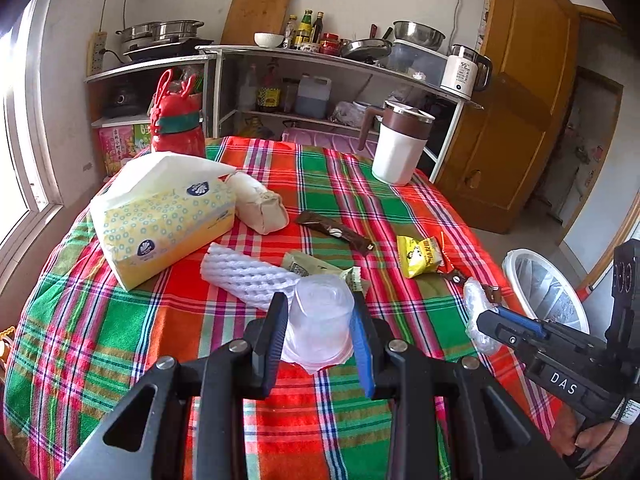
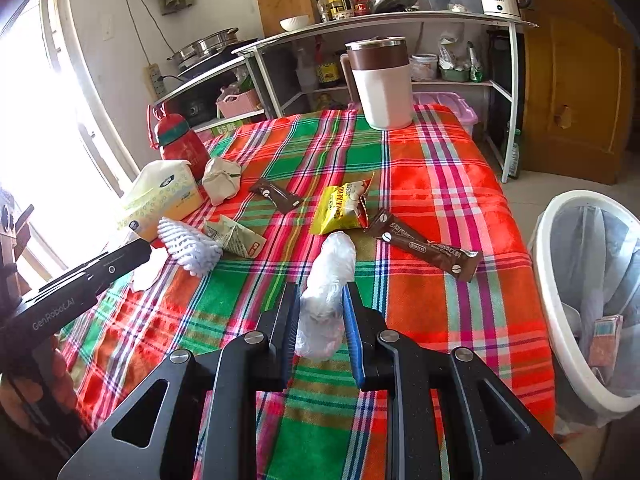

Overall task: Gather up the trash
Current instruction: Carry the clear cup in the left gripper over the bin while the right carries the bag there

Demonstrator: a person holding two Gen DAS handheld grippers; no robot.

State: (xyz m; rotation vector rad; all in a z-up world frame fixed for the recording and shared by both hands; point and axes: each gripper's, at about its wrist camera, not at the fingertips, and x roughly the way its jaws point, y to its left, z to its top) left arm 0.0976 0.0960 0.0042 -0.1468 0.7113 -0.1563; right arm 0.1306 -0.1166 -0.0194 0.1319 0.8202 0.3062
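Trash lies scattered on the bench (image 1: 120,340) under a plaid cloth. Left gripper (image 1: 320,320) has its fingers (image 1: 276,332) clenched on a clear plastic cup (image 1: 320,316); right gripper (image 2: 320,304) pinches a crumpled clear plastic bag (image 2: 326,280). Loose remain two brown wrappers (image 2: 424,246), one yellow snack packet (image 2: 344,208), one white foam net (image 2: 188,246) and one folded paper wrapper (image 2: 236,236). A white bin (image 2: 560,300) stands beside the bench.
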